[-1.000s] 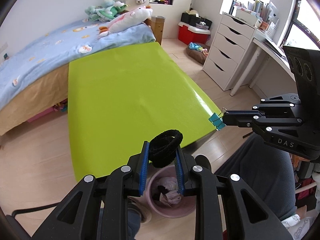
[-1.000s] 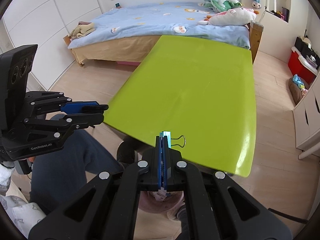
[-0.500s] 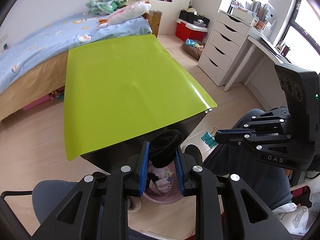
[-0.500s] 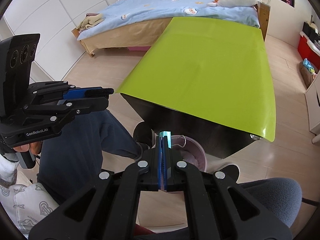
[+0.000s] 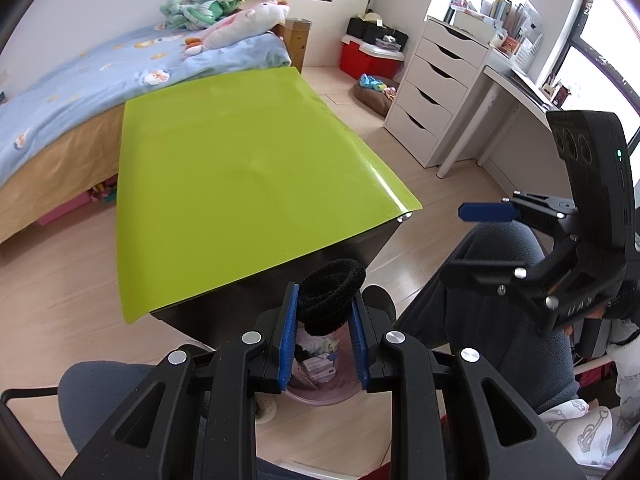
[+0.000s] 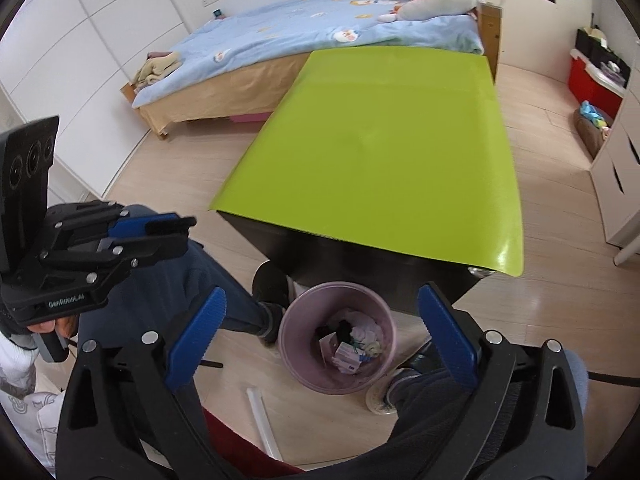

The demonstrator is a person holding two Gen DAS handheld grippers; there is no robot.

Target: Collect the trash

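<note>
Left wrist view, left to right: bed [image 5: 80, 92] fills the upper left, green table [image 5: 240, 176] sits mid-frame with nothing on its top. Left gripper [image 5: 322, 340] at bottom centre is clamped on a black hair tie [image 5: 332, 296], pads pressing both sides of the loop. The tie sticks up past the fingertips and hangs off the near table edge, directly over the pink trash bin [image 5: 320, 384] seen through the gap between the fingers. My read: it's held there to line up the drop. Right side of the frame: the right gripper [image 5: 486, 212] shows one blue finger edge-on, nothing visibly on it.

Right wrist view, left to right: left gripper [image 6: 160, 226] in the middle left, side-on, so I can't tell its grip from here. Centre: table [image 6: 380, 152]. Lower centre: trash bin [image 6: 338, 342] on the floor against the near table edge, already holding paper scraps and small bits. Right gripper [image 6: 332, 324] has its fingers spread wide and empty, straddling the bin mouth from above.

Judgement: right side has no load, left tie not yet dropped. Next step probably is opening the left gripper. Risk: the tie is soft and may snag on a pad or bounce off the rim.
</note>
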